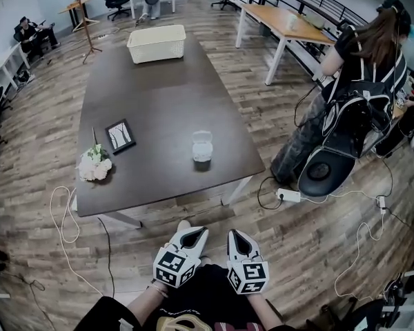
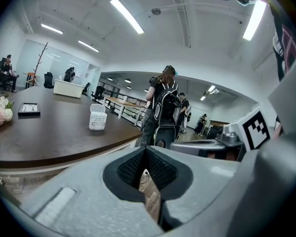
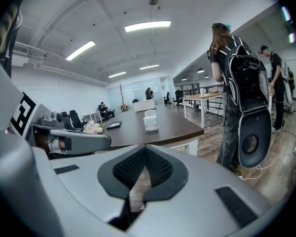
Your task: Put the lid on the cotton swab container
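Observation:
The cotton swab container (image 1: 202,147) is a small clear tub with its hinged lid standing open, near the front right edge of the dark table (image 1: 159,95). It also shows in the left gripper view (image 2: 97,117) and in the right gripper view (image 3: 150,121). Both grippers hang off the table, close to the person's body and well short of the container. My left gripper (image 1: 196,232) is shut with nothing in it, jaws meeting at the tip (image 2: 146,150). My right gripper (image 1: 235,235) is beside it, also shut and empty (image 3: 145,147).
A white basket (image 1: 156,43) stands at the table's far end. A framed picture (image 1: 120,135) and a flower bunch (image 1: 95,164) lie at the front left. A person with a backpack (image 1: 355,116) stands to the right. A power strip (image 1: 288,196) and cables lie on the floor.

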The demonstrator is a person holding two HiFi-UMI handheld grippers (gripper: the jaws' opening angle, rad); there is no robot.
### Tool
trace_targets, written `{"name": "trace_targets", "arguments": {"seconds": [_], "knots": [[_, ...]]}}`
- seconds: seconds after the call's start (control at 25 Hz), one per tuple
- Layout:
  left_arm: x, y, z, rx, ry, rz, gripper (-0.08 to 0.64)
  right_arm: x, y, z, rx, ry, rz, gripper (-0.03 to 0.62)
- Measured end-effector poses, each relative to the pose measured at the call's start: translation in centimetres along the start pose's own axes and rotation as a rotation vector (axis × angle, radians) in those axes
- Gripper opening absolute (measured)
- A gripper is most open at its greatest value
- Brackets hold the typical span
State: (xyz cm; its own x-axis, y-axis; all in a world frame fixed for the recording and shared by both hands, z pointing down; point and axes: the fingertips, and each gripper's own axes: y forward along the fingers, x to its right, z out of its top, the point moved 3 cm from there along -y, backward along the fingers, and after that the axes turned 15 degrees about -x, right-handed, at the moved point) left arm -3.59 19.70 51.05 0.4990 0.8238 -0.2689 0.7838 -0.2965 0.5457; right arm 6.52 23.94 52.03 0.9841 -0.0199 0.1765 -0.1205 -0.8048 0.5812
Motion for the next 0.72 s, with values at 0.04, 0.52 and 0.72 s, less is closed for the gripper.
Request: {"name": "trace_targets", "arguments": {"seconds": [0.04,0.52,0.72], "knots": [[-0.4,0.4,0.4,0.0,0.0,-0.003,0.008,0.3,0.3,0.4,0.003,-0.002,-0.006,0.008],[-7.6,3.5,5.0,0.01,-0.03,0.017,0.008,1.9,6.8,4.8,-0.017,0.046,0.017,0.008],[-11.3,5.0,7.1,0.004,-0.022,-0.001,0.008,1.6,10.5,7.2,-0.032,0.046,0.023,0.008]]}}
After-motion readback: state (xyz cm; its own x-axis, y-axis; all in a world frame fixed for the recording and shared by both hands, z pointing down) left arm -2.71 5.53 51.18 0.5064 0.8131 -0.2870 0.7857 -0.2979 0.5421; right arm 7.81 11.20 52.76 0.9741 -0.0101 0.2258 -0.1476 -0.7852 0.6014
